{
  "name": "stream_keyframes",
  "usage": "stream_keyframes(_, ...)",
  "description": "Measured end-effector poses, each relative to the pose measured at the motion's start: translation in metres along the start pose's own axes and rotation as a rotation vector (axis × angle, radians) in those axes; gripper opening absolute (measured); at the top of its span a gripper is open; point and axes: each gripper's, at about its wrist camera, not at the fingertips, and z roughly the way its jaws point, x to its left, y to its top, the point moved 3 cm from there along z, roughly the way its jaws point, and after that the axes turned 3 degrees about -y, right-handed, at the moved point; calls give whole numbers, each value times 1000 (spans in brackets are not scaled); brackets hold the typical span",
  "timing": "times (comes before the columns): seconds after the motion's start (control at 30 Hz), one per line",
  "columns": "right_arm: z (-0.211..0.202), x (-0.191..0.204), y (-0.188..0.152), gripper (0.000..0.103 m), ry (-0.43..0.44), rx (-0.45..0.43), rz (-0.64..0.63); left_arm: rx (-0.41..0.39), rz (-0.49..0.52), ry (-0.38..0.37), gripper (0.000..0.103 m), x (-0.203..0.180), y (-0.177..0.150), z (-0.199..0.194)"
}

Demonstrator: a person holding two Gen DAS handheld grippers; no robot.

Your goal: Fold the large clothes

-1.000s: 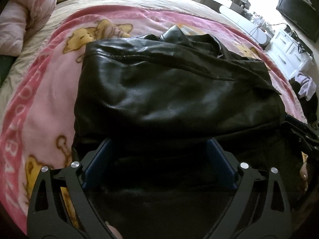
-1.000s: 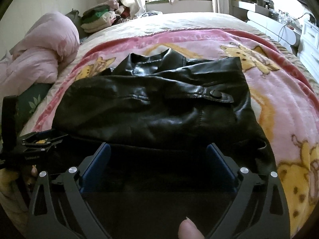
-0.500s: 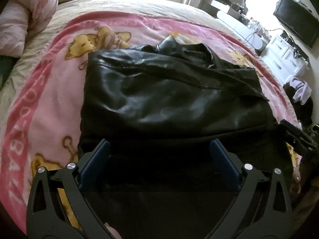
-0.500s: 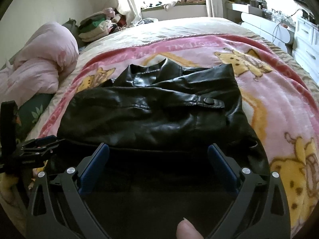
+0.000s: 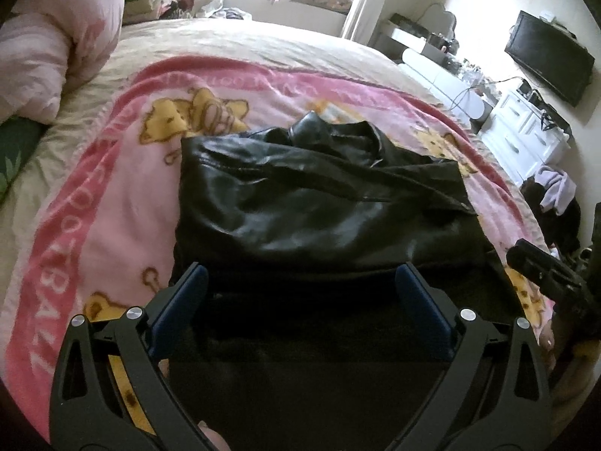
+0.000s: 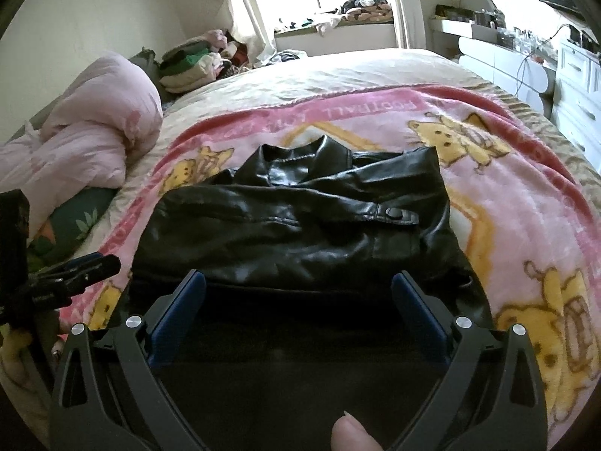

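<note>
Spreading wide: left gripper (image 5: pixel 300 285), blue pads (image 5: pixel 184 300) parted, nothing between them; right gripper (image 6: pixel 298 289), same condition, jaws apart and empty.

Item ahead of both: black leather jacket (image 5: pixel 319 210), lying on a pink cartoon blanket (image 5: pixel 112 195) on the bed (image 6: pixel 357 67). Sleeves appear already folded across the body; collar at the far end, hem at the near end, just beyond the fingertips. Long axis of the bundle runs side to side across both views (the snap tab (image 6: pixel 394 216) sits toward the right).

Position of hands: left gripper faces the left part of the hem, right gripper the right part; neither touches the leather, as far as can be told. Each is about equally near.

Judgement: the next fold likely brings hem toward collar, so both grippers would close on the near edge and carry it away from the person.
</note>
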Motion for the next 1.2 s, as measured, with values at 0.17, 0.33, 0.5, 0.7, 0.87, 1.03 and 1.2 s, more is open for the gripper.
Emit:
stream_keyframes(0.17, -12, -6, 0, 99, 13, -13, 5, -23, 23, -3, 94, -8, -1, -12)
stream_keyframes(0.33, -22, -13, -3, 99, 20, -14, 9, -47, 17, 17, 94, -11, -16, -26)
stream_keyframes(0.5, -33, -16, -4, 99, 36, -25, 10, -61, 6, 13, 94, -16, -34, -42)
stream_keyframes(0.7, -48, -15, -7, 99, 63, -37, 12, -68, 4, 37, 94, -21, -51, -58)
stream_keyframes(0.87, -62, -10, -9, 99, 79, -52, 4, -74, -4, 45, 94, -22, -62, -70)
stream_keyframes(1.03, -77, -8, -12, 99, 91, -67, -1, -83, -16, 44, 94, -21, -71, -81)
stream_keyframes(1.2, -92, -9, -18, 99, 95, -75, -11, -88, -13, 66, 94, -18, -81, -92)
